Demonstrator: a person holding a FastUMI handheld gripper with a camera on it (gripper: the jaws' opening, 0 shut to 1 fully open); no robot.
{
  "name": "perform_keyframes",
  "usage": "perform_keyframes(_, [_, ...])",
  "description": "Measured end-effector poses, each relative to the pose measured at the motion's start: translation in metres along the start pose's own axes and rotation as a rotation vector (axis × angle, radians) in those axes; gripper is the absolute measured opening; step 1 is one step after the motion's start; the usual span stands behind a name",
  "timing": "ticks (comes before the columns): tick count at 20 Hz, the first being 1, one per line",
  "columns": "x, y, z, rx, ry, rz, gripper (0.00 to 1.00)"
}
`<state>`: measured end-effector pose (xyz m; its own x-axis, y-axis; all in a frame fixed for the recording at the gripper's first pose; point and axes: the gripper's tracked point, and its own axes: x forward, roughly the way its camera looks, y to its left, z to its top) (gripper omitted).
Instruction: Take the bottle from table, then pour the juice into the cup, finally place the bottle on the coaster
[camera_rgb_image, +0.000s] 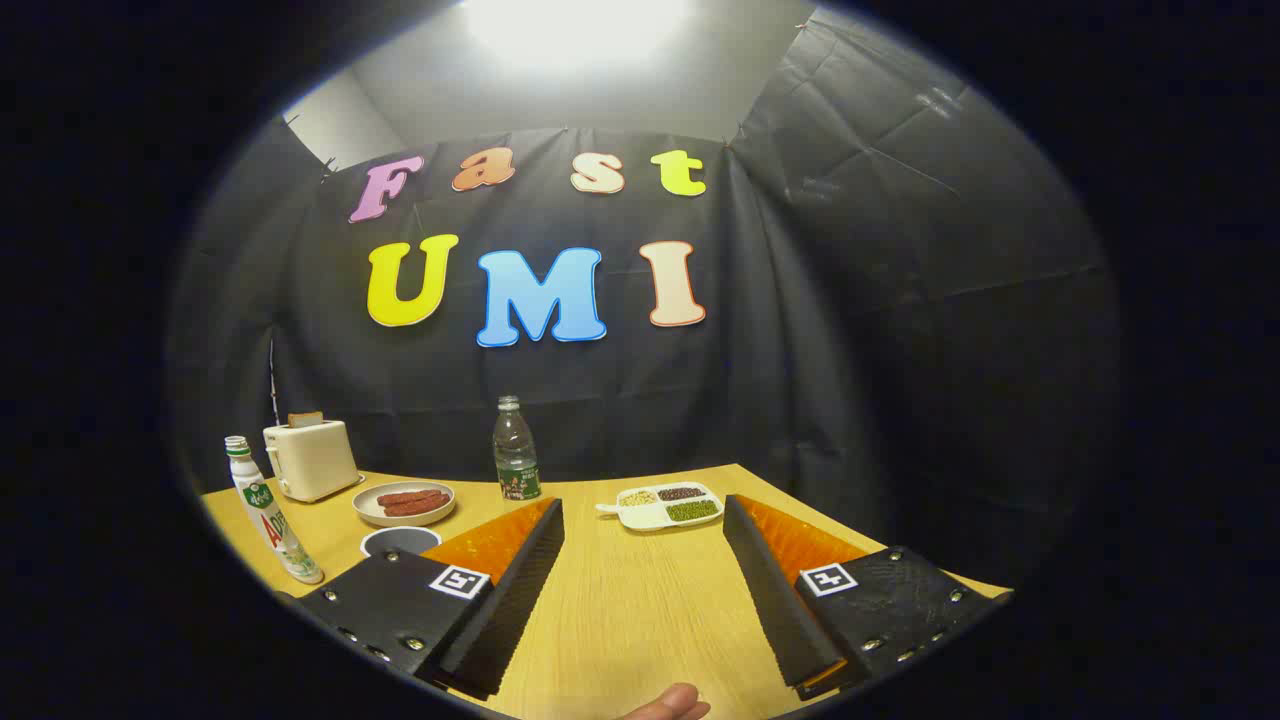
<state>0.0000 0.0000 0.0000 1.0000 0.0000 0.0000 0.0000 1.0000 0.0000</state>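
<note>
Tongs (640, 510) stand wide apart in the gripper view, both fingers spread over bare wood of the table (620, 610) with nothing held between them. A fingertip of the person's hand (672, 705) shows at the near edge, between the two fingers.

Beyond the left finger, at the far edge of the table against the black cloth wall, a clear bottle (515, 450) with a green label stands upright. Well apart from it, out past the left finger near the table's left side, a white bottle (268, 515) with green and red print stands, its top leaning away in the fisheye. Just beside the left finger, partly hidden by it, lies a round dark cup (398, 540) with a white rim. Behind that sits a plate (404, 503) bearing reddish sausages, and farther back a cream toaster (310, 458) with a slice of bread in its slot.

Ahead of the fingers, nearer the right one, lies a white divided tray (660, 506) holding pale, dark and green grains in separate compartments.
</note>
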Motion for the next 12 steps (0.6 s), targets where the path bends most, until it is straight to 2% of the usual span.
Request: perform_keyframes(12, [-0.049,0.082,0.006,-0.034,0.014,0.015,0.97])
